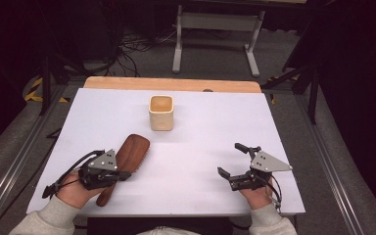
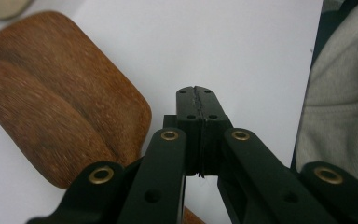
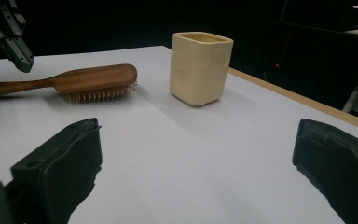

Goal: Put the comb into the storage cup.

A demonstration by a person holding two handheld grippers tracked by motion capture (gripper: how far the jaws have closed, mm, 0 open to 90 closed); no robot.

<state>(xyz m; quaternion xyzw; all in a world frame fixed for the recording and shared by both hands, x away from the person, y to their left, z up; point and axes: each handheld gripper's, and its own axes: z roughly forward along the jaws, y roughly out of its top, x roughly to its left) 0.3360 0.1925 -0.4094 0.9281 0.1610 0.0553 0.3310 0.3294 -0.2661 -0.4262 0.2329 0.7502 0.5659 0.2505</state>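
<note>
One camera sits high and looks down on the whole table [image 1: 200,122]. One rides each gripper, low and close. All three see the hairbrush [image 1: 127,161]; the right one faces the cup [image 3: 199,67] too.

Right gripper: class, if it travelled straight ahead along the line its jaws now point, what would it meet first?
The right gripper has open jaws aimed across bare white table. In its own view the cream cup stands ahead, nearly centred, so it would probably meet that first. The wooden hairbrush lies off to the side. Depth is unclear.

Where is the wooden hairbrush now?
In the high view, the wooden hairbrush lies on the table's left side, beside the left gripper, nearer than the cream cup.
</note>
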